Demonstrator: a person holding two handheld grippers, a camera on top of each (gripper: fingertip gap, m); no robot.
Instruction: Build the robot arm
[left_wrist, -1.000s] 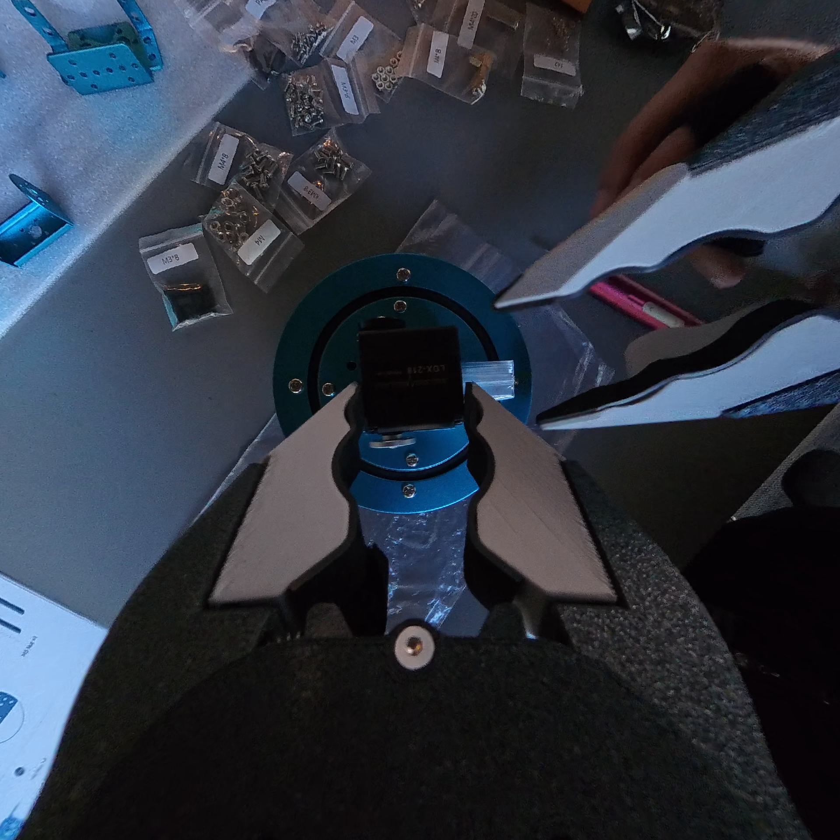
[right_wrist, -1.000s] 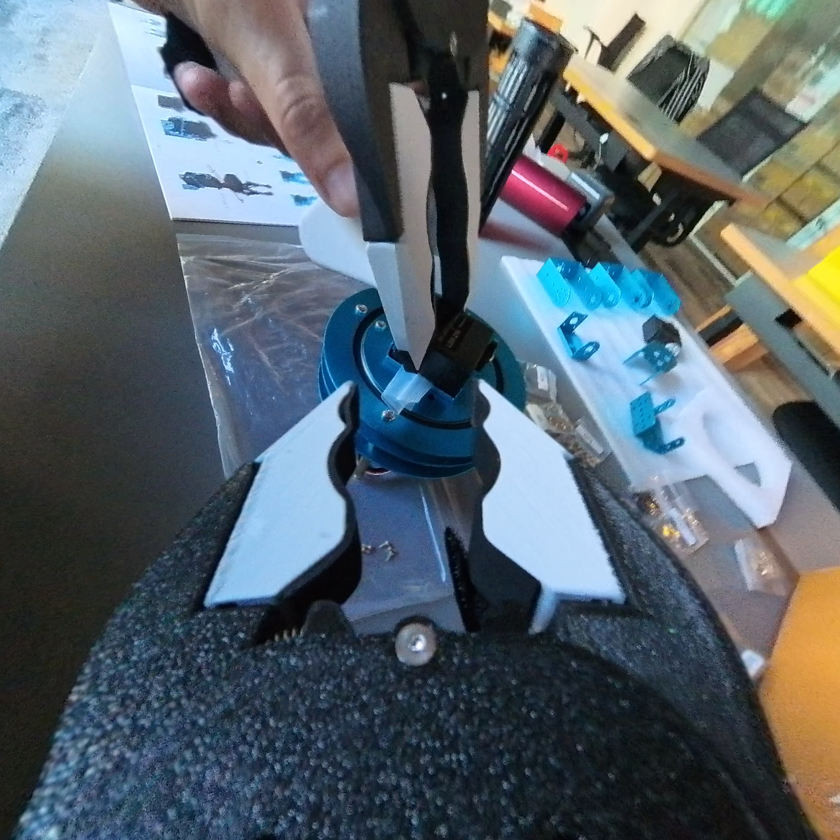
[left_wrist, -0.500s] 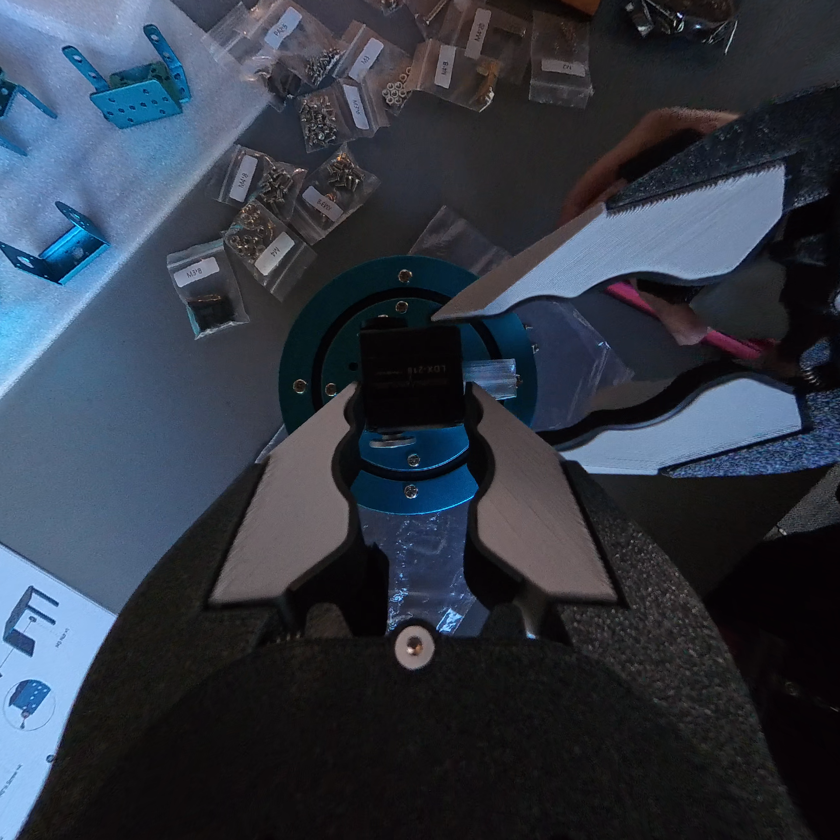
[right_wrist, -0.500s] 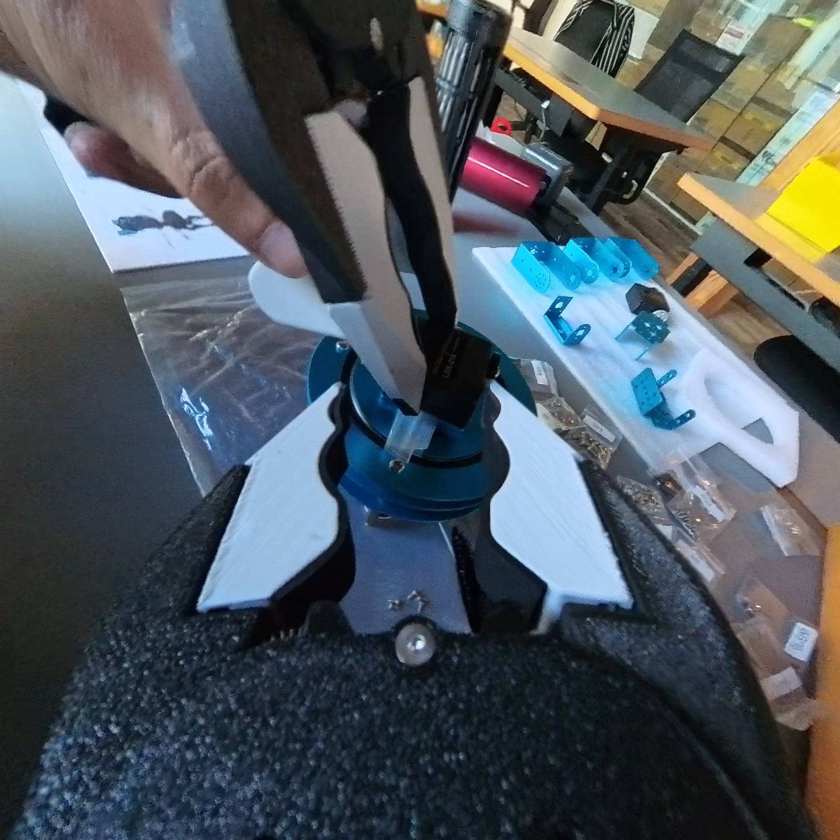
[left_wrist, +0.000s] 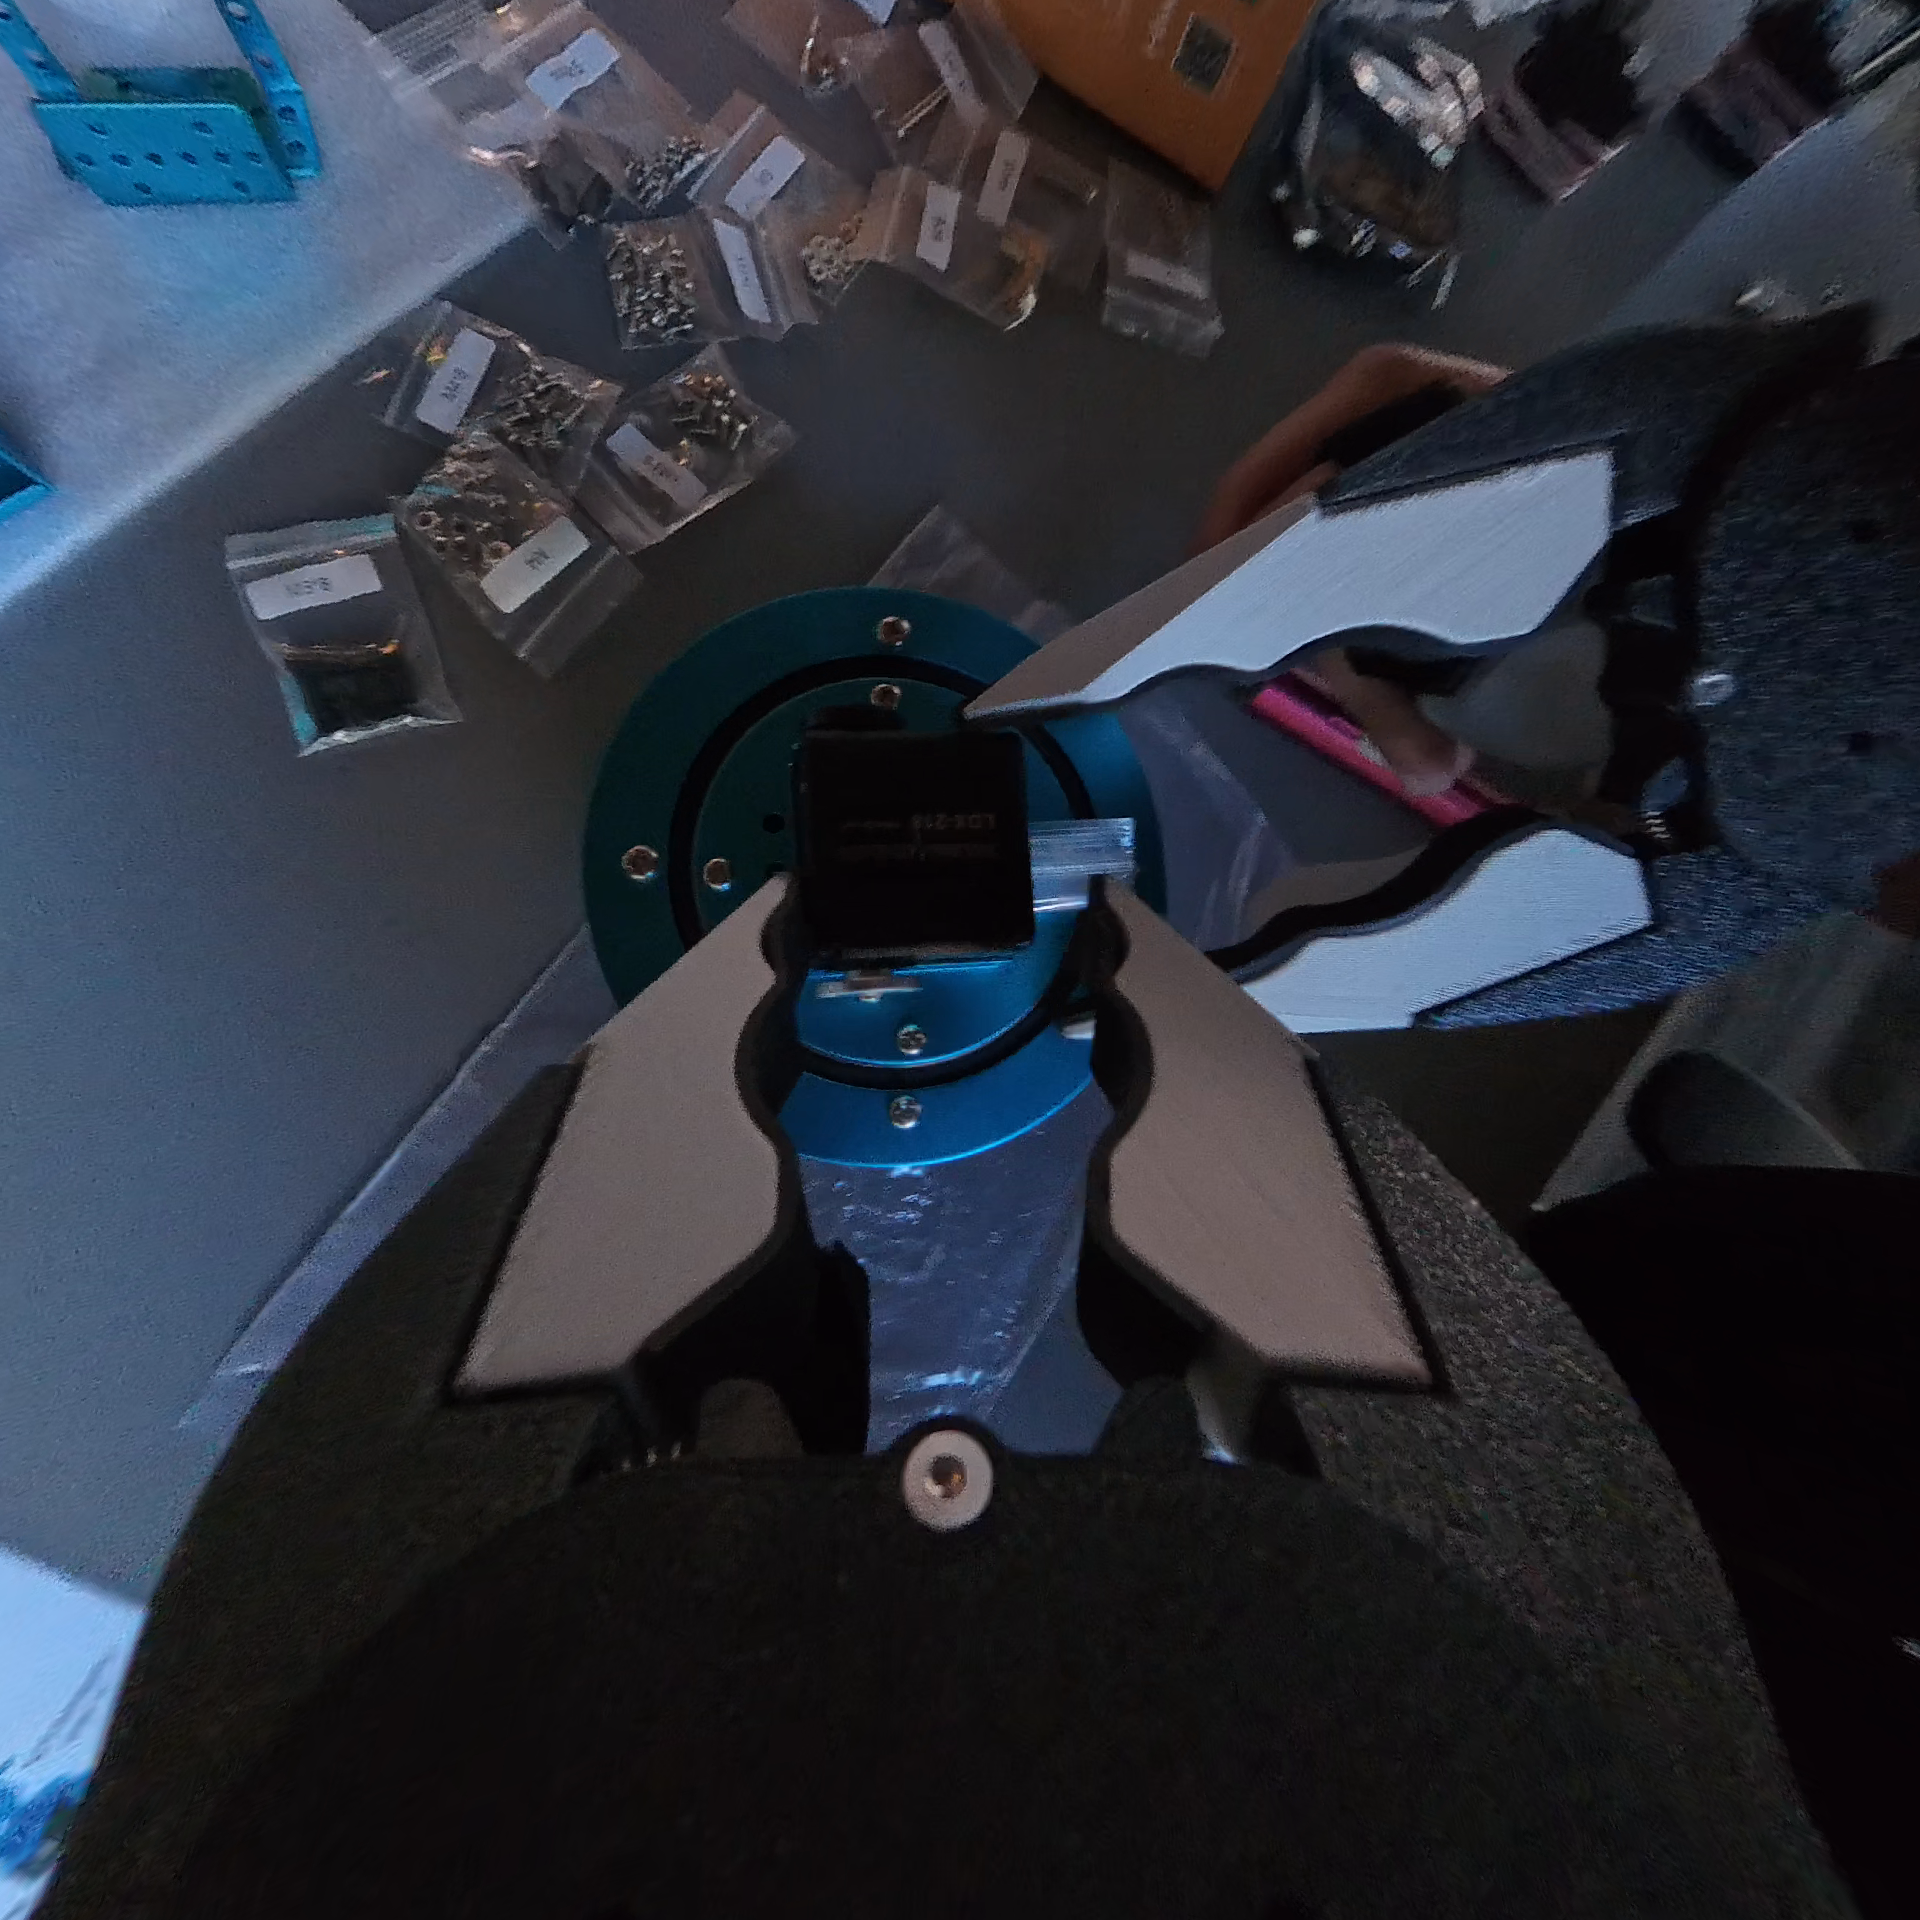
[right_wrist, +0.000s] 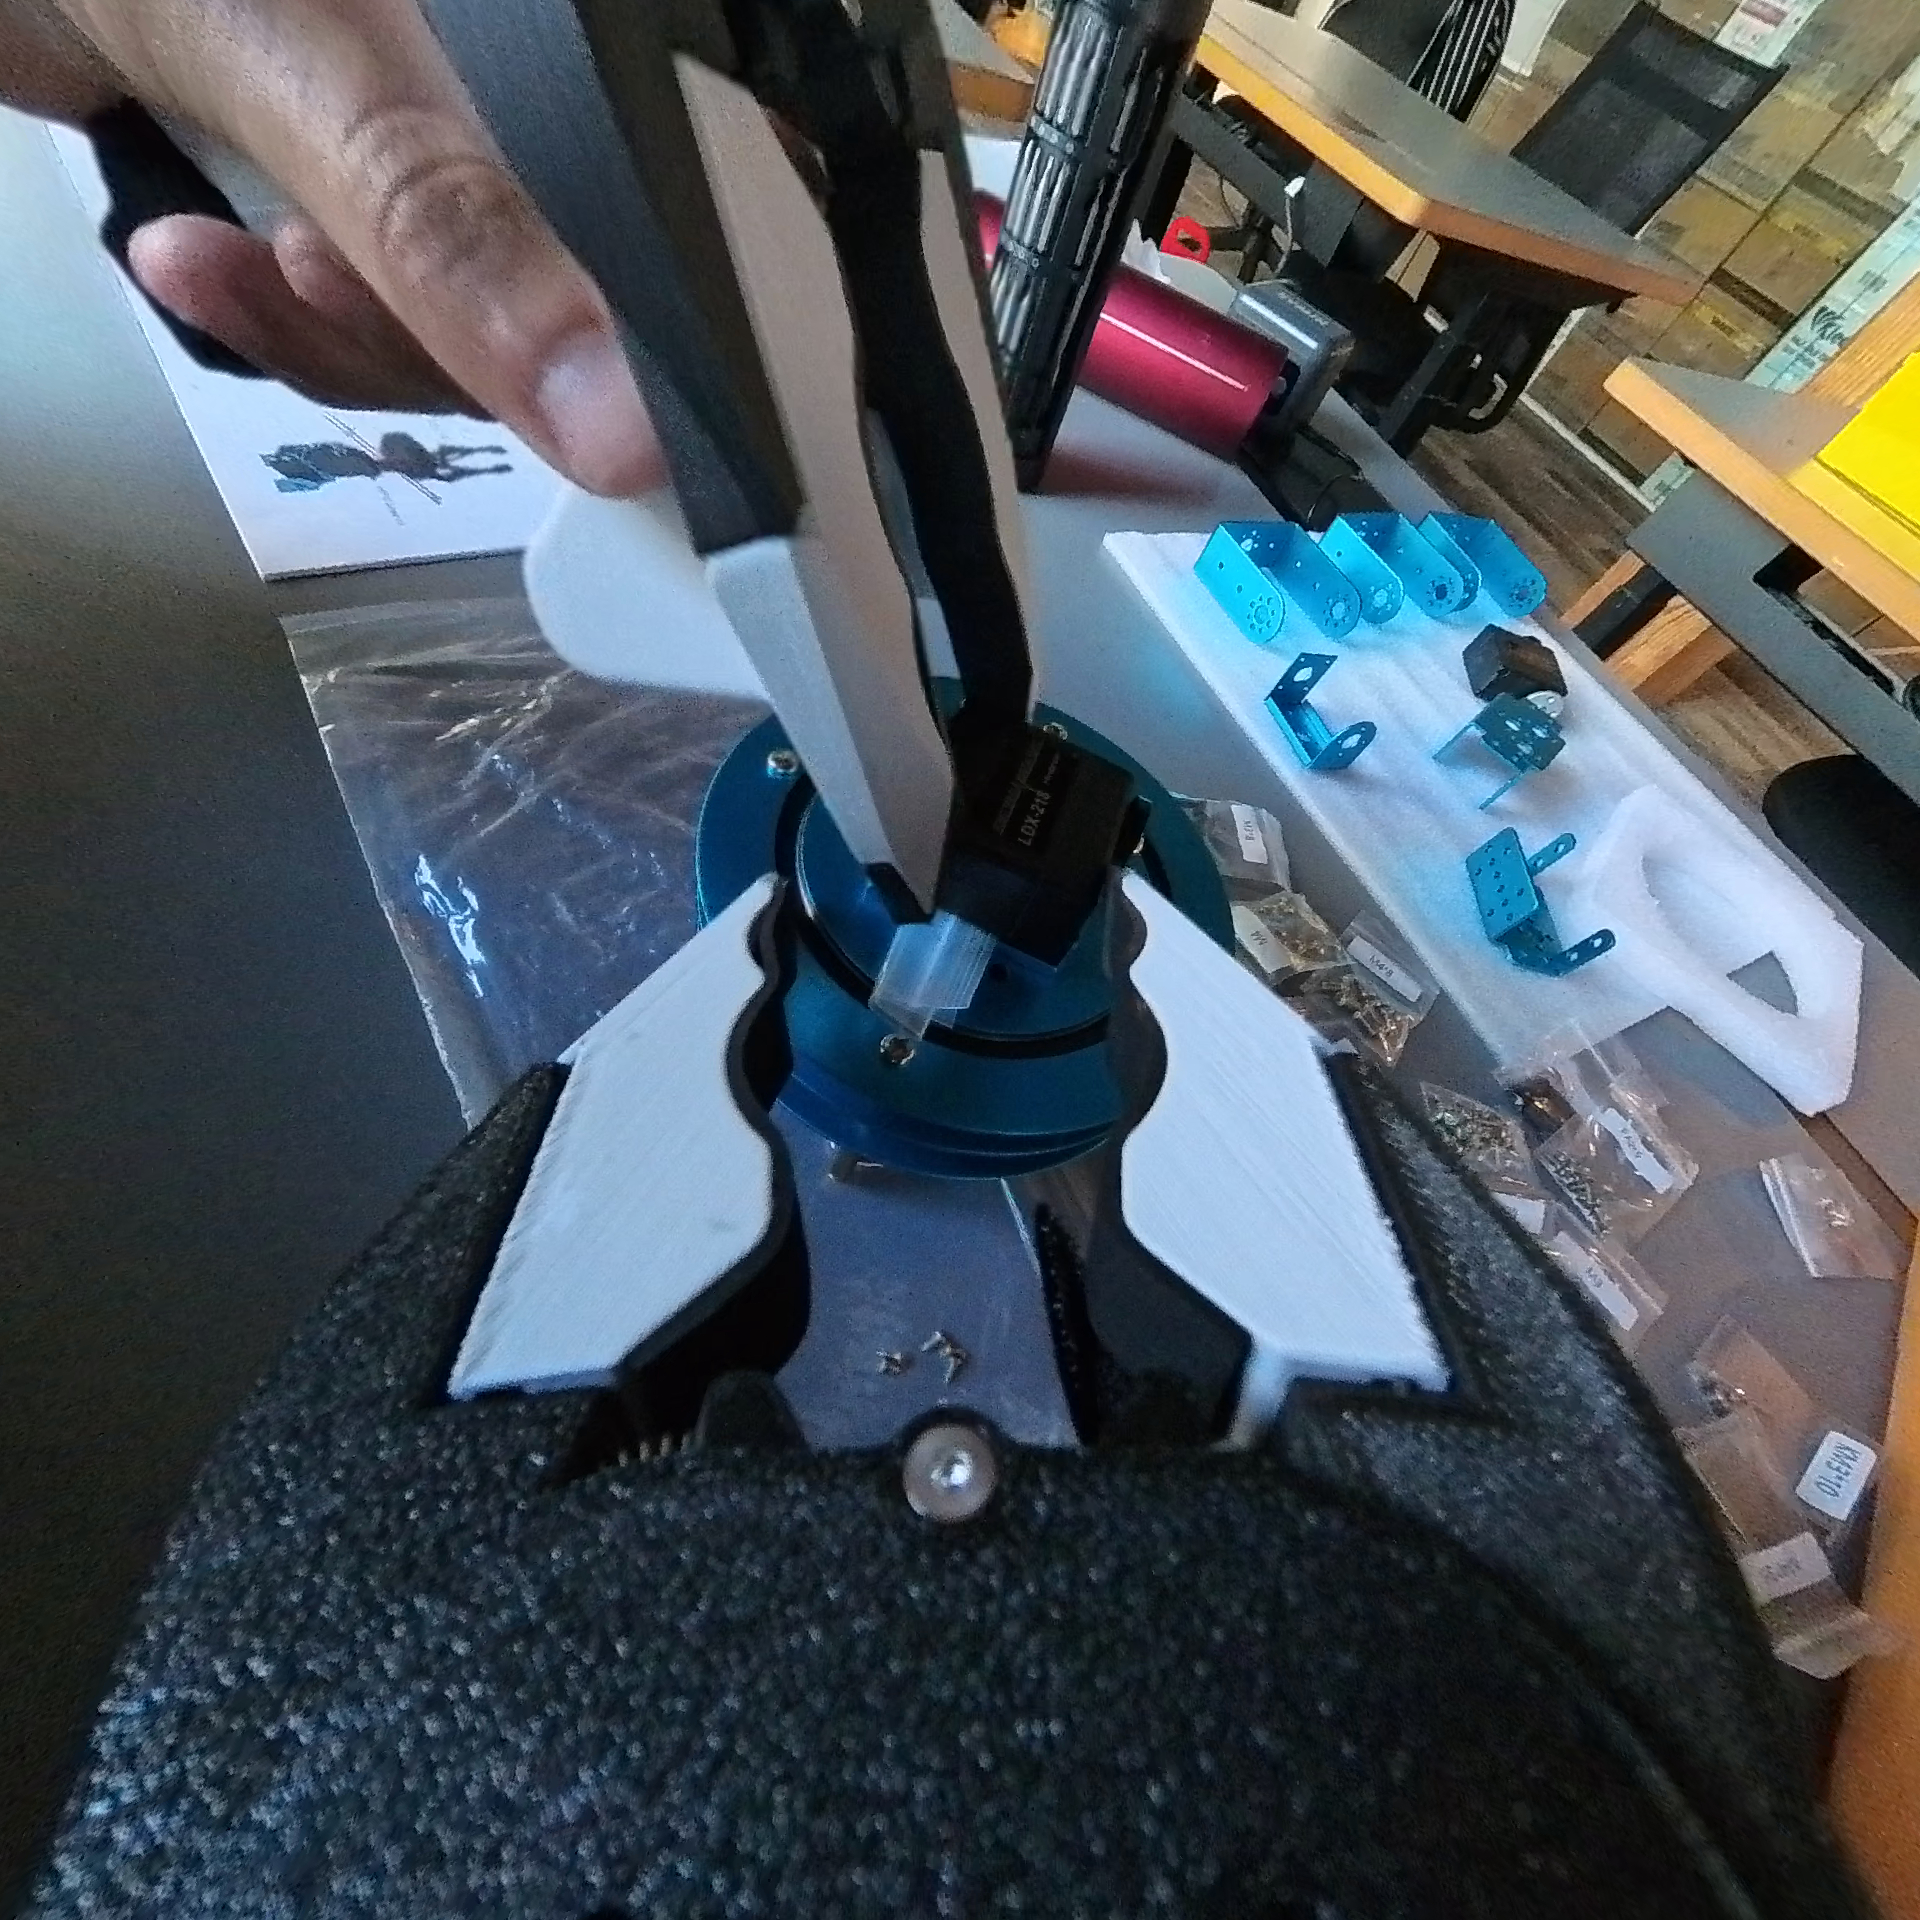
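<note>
My left gripper (left_wrist: 940, 899) is shut on a black servo block (left_wrist: 914, 831) and holds it over the middle of a blue round metal base (left_wrist: 644, 790). A small clear plastic piece (left_wrist: 1081, 836) sticks out of the servo's side. In the right wrist view the left gripper's fingers (right_wrist: 831, 675) come down from above onto the servo (right_wrist: 1049, 831), with a hand behind them. My right gripper (right_wrist: 951, 899) is open, with one finger on each side of the blue base (right_wrist: 935, 1101). It also shows in the left wrist view (left_wrist: 1096, 831), reaching in from the right.
Several small bags of screws (left_wrist: 509, 540) lie beyond the base. A white foam sheet (right_wrist: 1714, 935) carries blue brackets (right_wrist: 1320, 571). A clear plastic sheet (right_wrist: 520, 779) lies under the base, with loose screws (right_wrist: 925, 1351) on it. A printed paper (right_wrist: 343, 468) and a pink cylinder (right_wrist: 1143, 343) lie farther back. The tips of both grippers are at nearly the same place.
My right gripper has moved in toward the blue base, and its fingers now straddle it. My left gripper has kept the servo over the base's middle.
</note>
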